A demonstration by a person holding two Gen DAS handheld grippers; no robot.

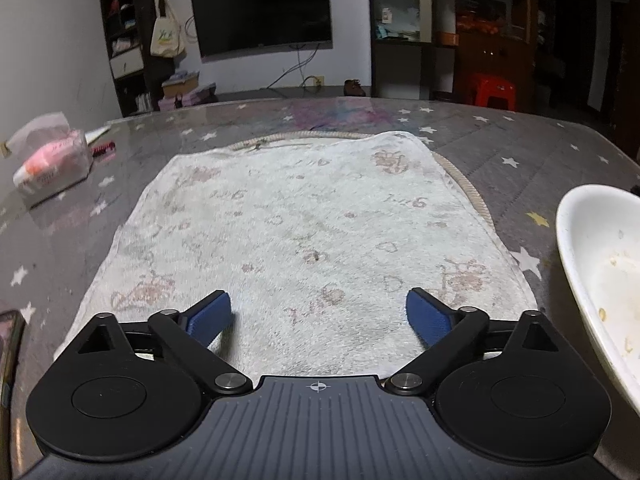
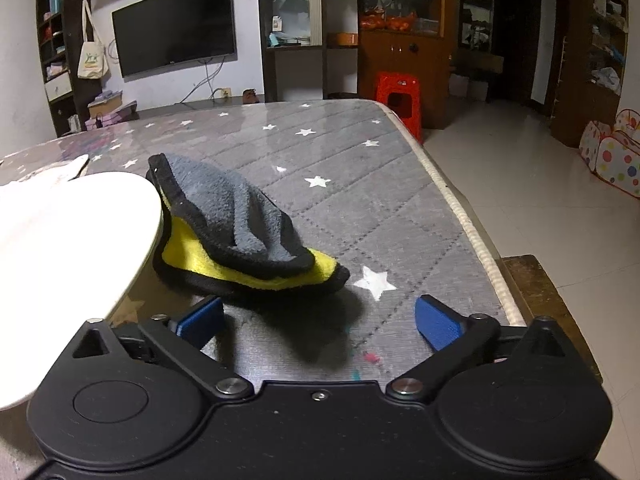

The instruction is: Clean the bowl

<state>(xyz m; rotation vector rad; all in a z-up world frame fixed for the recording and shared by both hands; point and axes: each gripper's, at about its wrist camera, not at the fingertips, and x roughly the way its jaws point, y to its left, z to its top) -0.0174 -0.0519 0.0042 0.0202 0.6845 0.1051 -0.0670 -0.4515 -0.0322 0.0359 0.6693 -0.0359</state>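
Hovering Beside a Dirty Bowl

Sitting on the star-patterned table [image 2: 340, 160], the white bowl [image 1: 596, 272] shows food specks inside and lies to the right of my left gripper [image 1: 319, 316]; a grey-and-yellow cloth [image 2: 244, 232] is crumpled just beside its far rim, ahead of my right gripper [image 2: 319, 320]; both pairs of my blue fingers are spread wide, gripping nothing; under the left pair lies a pale towel [image 1: 304, 232]; a tissue pack [image 1: 52, 164] sits well apart.
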